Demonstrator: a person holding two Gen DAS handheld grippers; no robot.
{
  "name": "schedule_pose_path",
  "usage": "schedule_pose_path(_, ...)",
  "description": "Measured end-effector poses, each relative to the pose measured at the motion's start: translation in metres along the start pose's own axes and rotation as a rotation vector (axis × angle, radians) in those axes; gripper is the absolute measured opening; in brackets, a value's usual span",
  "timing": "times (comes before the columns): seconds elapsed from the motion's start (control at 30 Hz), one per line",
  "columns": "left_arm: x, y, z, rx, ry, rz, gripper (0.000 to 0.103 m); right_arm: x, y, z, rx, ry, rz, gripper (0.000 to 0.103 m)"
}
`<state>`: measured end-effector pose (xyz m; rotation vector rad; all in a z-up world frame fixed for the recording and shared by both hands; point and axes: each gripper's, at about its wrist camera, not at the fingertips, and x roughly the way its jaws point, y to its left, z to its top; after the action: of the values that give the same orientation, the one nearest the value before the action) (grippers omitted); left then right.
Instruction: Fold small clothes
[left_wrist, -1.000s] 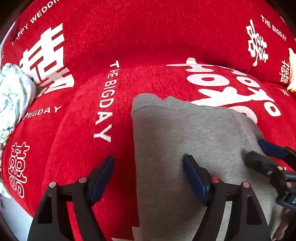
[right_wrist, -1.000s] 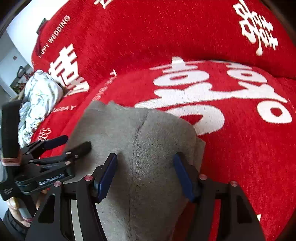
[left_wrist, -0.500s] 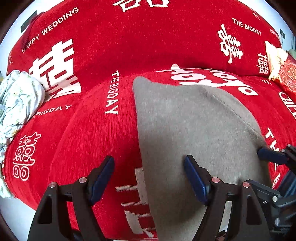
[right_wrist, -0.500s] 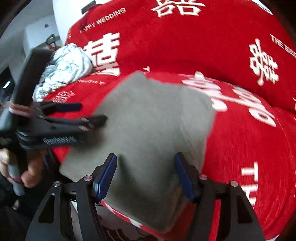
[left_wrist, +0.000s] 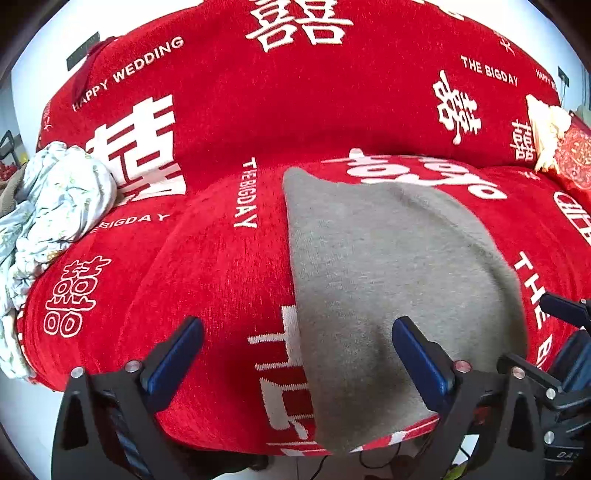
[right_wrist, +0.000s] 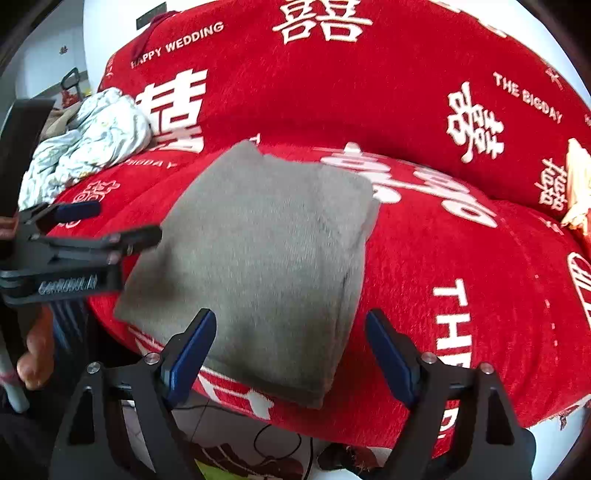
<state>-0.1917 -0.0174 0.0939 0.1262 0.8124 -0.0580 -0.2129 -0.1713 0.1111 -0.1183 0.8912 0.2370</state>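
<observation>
Lying folded into a flat rectangle near the front edge of the red wedding-print sofa cover (right_wrist: 461, 236), the grey knit garment (right_wrist: 266, 251) probably needs only gentle edge-squaring, since the left gripper (left_wrist: 295, 350) and right gripper (right_wrist: 288, 343) both hover empty, jaws apart.

Red chenille-covered sofa (right_wrist: 461, 258) with white lettering. On seat: folded grey knit garment (right_wrist: 258, 251), near front edge. At left end: crumpled pale floral cloth (right_wrist: 88, 147).
</observation>
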Motion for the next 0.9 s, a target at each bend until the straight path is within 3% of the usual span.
schedule_pose_path(0.2, -0.015, -0.002, -0.001, -0.016, -0.003, -0.039, 0.102, -0.004, 0.012, 0.005, -0.011, -0.007, -0.044, 0.086)
schedule_pose_path(0.3, -0.024, -0.005, -0.004, -0.026, -0.044, 0.018, 0.102, -0.004, 0.013, 0.005, -0.001, -0.010, -0.058, 0.086)
schedule_pose_path(0.4, -0.032, -0.004, -0.009, -0.043, -0.067, 0.016, 0.102, -0.007, 0.009, 0.005, 0.027, -0.011, -0.068, 0.086)
schedule_pose_path(0.53, -0.031, -0.003, -0.008, -0.054, -0.056, 0.037, 0.102, -0.011, 0.004, 0.006, 0.058, -0.023, -0.060, 0.086)
schedule_pose_path(0.9, -0.039, -0.007, -0.008, -0.051, -0.051, 0.002, 0.102, -0.022, 0.002, 0.011, 0.065, -0.061, -0.055, 0.086)
